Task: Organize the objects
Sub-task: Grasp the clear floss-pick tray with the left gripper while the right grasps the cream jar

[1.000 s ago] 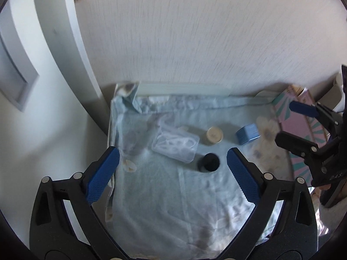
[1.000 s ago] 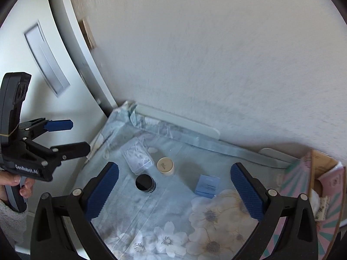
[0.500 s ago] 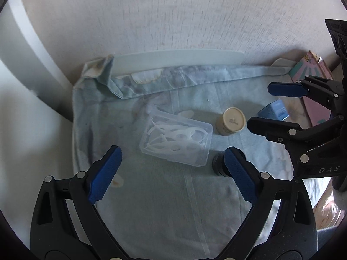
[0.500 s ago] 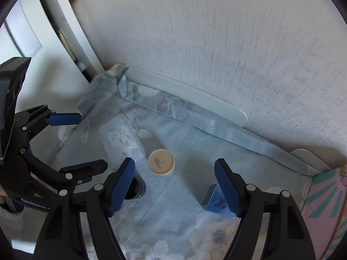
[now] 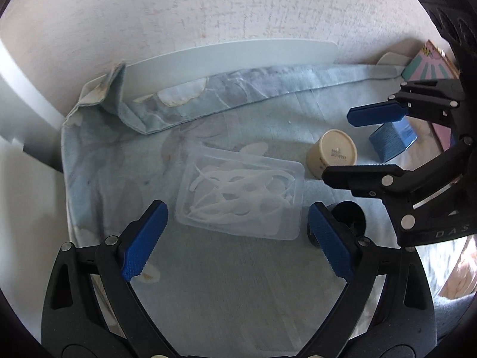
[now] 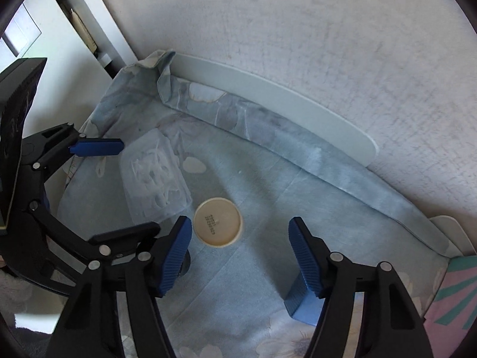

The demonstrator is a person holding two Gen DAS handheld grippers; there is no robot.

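A pale textured wall (image 5: 208, 9) fills the upper half of both views. Below it I see a light blue floral cloth (image 5: 226, 283) spread over the table, its far edge folded against a low white board (image 5: 232, 56) at the foot of the wall.

My left tongs (image 5: 235, 238) stand wide at the bottom of the left view, nothing between the blue pads, which sit either side of the near edge of a clear plastic box (image 5: 241, 197) of white dental floss picks. That box lies at the centre of the left view and at the left middle of the right view.

My right tongs (image 6: 240, 256) have just been closing to a middling gap and hold nothing. In the right view they sit low at centre, just below a cream round jar (image 6: 217, 222) seen from above, with printed digits on its face.

A small blue box (image 6: 301, 307) stands partly behind the right pad. A small black round container (image 5: 348, 217) peeks out behind the left tongs' right-hand pad.

At the right edge of the frame lies a pink and teal striped package (image 6: 453, 292).
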